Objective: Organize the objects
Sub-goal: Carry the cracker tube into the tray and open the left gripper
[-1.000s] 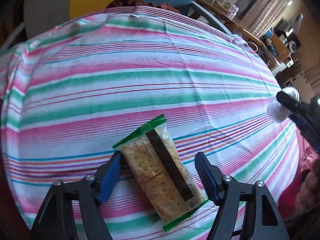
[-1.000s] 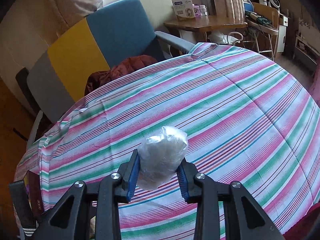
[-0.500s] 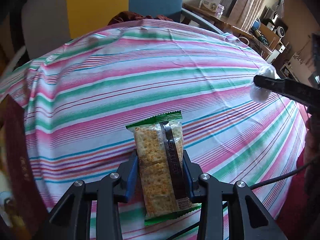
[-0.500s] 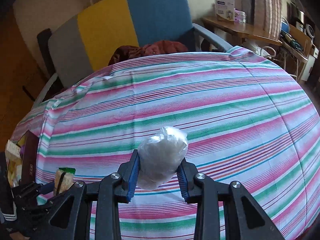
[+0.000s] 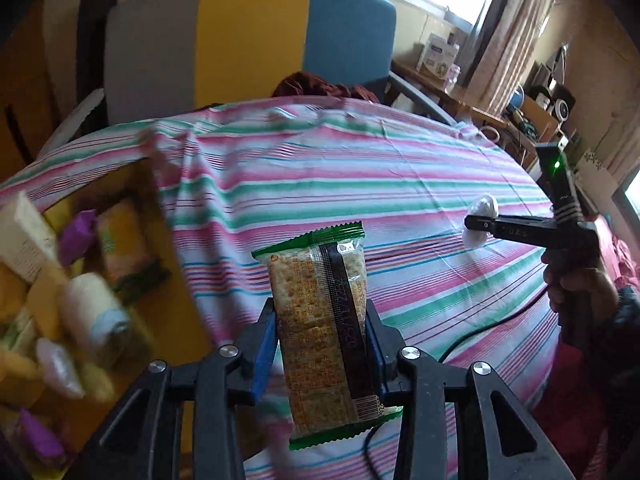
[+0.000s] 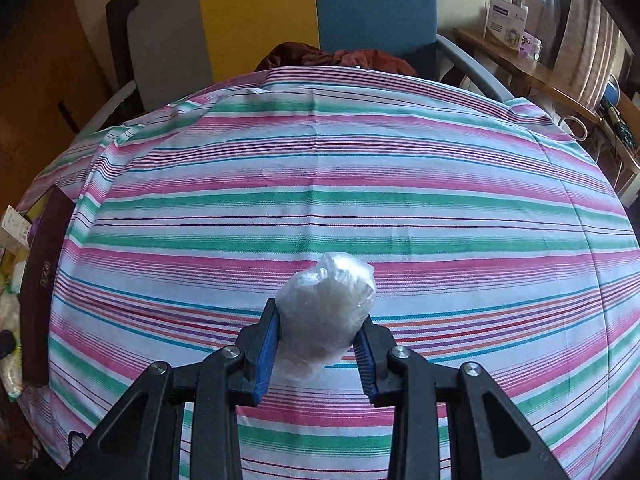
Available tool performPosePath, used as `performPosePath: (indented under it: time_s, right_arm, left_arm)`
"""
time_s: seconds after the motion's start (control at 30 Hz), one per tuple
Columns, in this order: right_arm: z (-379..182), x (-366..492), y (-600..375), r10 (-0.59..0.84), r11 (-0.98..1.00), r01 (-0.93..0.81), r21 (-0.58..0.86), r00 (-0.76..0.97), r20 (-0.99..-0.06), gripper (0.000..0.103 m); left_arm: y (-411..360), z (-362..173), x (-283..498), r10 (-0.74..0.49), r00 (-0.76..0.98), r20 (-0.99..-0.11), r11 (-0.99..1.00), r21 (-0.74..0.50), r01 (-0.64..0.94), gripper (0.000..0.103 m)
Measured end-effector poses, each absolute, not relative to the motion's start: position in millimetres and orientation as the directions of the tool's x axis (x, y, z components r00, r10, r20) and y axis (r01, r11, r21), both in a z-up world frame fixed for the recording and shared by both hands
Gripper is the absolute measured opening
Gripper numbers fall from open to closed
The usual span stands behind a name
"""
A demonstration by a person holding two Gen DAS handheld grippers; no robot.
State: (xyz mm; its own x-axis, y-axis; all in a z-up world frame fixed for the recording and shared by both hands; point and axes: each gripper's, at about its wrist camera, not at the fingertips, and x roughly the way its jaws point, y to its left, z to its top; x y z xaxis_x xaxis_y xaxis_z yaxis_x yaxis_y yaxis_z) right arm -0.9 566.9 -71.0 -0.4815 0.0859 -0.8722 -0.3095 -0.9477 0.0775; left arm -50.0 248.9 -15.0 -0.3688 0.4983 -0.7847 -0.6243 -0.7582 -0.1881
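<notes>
My left gripper [image 5: 321,322] is shut on a cracker packet [image 5: 320,320] with green ends and a dark strip, held upright above the striped tablecloth [image 5: 360,184]. At the left of the left wrist view lies an open box [image 5: 132,200] with a yellow inside, full of several wrapped snacks. My right gripper [image 6: 320,332] is shut on a small white plastic-wrapped bundle [image 6: 326,316] above the cloth. The same bundle [image 5: 482,216] and the right gripper [image 5: 480,226] show at the right of the left wrist view, held by a hand [image 5: 576,284].
A chair [image 6: 280,12] in grey, yellow and blue stands behind the table with a dark red cloth [image 6: 336,58] on its seat. A wooden desk [image 6: 516,64] with boxes is at the back right. A black cable [image 5: 480,336] crosses the cloth. The box edge [image 6: 44,276] shows at left.
The left gripper closed on the cracker packet, lifted it off the cloth and carried it left until the snack box came into view. The right gripper shifted with its bundle, still held.
</notes>
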Motion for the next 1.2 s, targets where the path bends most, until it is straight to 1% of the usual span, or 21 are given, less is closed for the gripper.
performPosePath:
  time_s: [0.1, 0.3, 0.43, 0.6, 0.67, 0.8, 0.97, 1.17, 1.2]
  right_arm:
    - [-71, -1, 566, 0.093, -0.948, -0.309, 0.069, -0.478, -0.873, 0.034]
    - [-71, -2, 564, 0.105, -0.95, -0.307, 0.052, -0.475, -0.874, 0.034]
    - [-74, -4, 561, 0.115, -0.953, -0.301, 0.033, -0.462, -0.879, 0.034]
    - [-74, -4, 558, 0.13, -0.954, -0.298, 0.013, -0.457, -0.88, 0.034]
    - [-75, -5, 557, 0.136, -0.953, -0.303, 0.009, -0.455, -0.88, 0.034]
    - [-75, -6, 557, 0.14, -0.953, -0.304, 0.005, -0.453, -0.88, 0.034]
    - [-75, -6, 557, 0.147, -0.951, -0.309, 0.0, -0.452, -0.88, 0.034]
    - [-68, -8, 558, 0.164, -0.941, -0.337, -0.001, -0.455, -0.875, 0.034]
    - [-63, -8, 557, 0.166, -0.94, -0.341, 0.001, -0.461, -0.872, 0.034]
  left_arm:
    - [203, -7, -54, 0.48, -0.407, -0.777, -0.788, -0.178, -0.59, 0.039]
    - [102, -18, -73, 0.354, -0.486, -0.799, -0.877, -0.103, -0.469, 0.039]
    - [64, -25, -74, 0.313, -0.52, -0.795, -0.891, -0.055, -0.451, 0.039]
    - [62, -45, -71, 0.279, -0.529, -0.802, -0.867, 0.027, -0.498, 0.04]
    - [69, -54, -72, 0.268, -0.523, -0.809, -0.862, 0.042, -0.506, 0.039]
    - [79, -66, -72, 0.267, -0.509, -0.818, -0.852, 0.046, -0.521, 0.04]
    - [80, -72, -75, 0.28, -0.477, -0.833, -0.862, 0.001, -0.507, 0.041]
    - [68, -62, -69, 0.305, -0.492, -0.815, -0.872, -0.032, -0.488, 0.05]
    - [65, -60, -67, 0.312, -0.494, -0.811, -0.874, -0.041, -0.484, 0.054]
